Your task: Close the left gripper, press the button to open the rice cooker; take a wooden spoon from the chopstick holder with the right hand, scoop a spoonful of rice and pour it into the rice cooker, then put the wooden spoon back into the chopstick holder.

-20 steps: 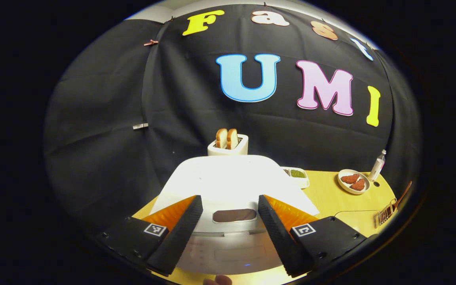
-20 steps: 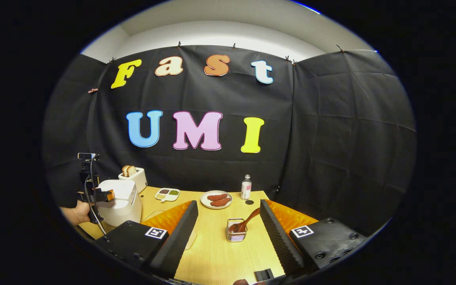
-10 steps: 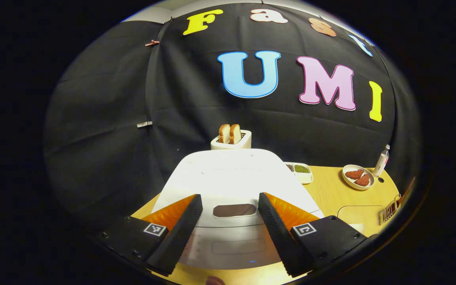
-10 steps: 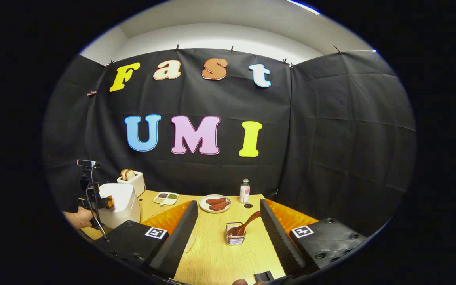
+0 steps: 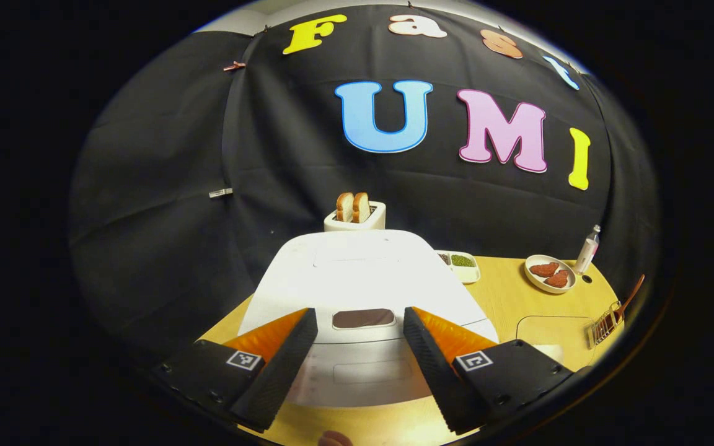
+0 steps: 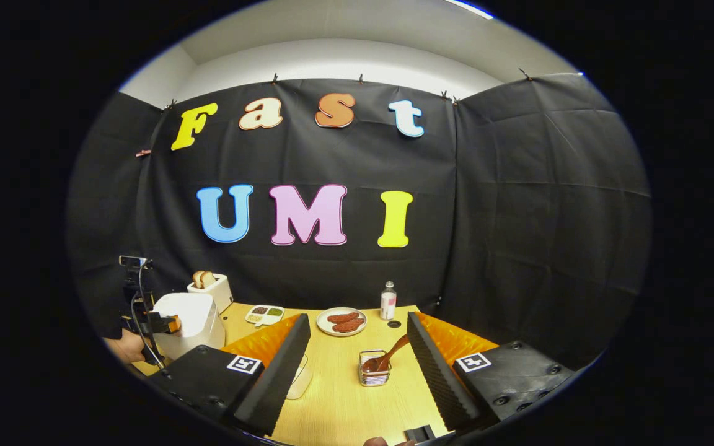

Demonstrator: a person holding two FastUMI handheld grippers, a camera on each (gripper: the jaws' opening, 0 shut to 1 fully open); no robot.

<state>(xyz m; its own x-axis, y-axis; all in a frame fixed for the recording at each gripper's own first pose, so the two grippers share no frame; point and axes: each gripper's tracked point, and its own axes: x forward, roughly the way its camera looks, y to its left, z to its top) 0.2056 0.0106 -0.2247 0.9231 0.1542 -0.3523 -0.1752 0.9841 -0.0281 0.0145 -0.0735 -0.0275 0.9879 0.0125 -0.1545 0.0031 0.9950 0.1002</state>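
Step 1 pending: left gripper (image 5: 357,356) jaws open before cooker (image 5: 363,285) button (image 5: 363,318); right gripper (image 6: 357,371) jaws open; next, close left, press.

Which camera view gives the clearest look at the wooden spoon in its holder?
The right gripper view: the wooden spoon stands close ahead, leaning in the chopstick holder. The left gripper view shows it small and warped at the right edge.

The white rice cooker's (image 5: 357,279) lower front was hidden behind the left gripper's fingers (image 5: 276,365). Contents of the small white divided dish (image 6: 264,314) were too small to identify.
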